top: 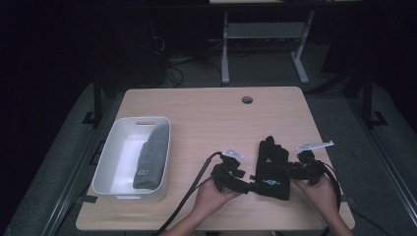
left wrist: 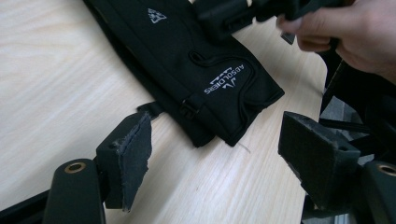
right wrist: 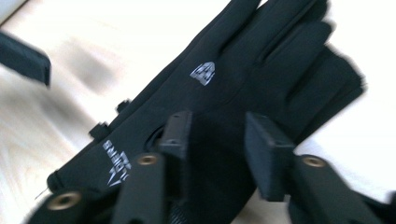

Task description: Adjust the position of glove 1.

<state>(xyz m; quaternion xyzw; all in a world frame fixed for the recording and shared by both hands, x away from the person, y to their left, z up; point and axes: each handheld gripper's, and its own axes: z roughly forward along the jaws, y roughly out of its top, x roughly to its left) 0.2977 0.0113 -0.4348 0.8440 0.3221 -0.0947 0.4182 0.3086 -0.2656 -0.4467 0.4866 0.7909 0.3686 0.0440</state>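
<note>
As seen from the high view, a black glove (top: pixel 272 164) lies lengthwise on the table (top: pixel 206 113), fingertips pointing away, between the left gripper (top: pixel 251 186) and right gripper (top: pixel 290 169). From the left gripper view, wide-open, empty jaws face the cuff just ahead. From the right gripper view, half-open jaws straddle the glove's palm without clamping it.

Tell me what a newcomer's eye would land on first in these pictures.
First, the black glove lying flat near the front edge of the wooden table, fingers pointing away from the person. The left gripper stands open at its cuff, and the right gripper comes in from the glove's other side, jaws apart over the cloth. Off to the left sits a white tub holding a folded grey cloth.
</note>
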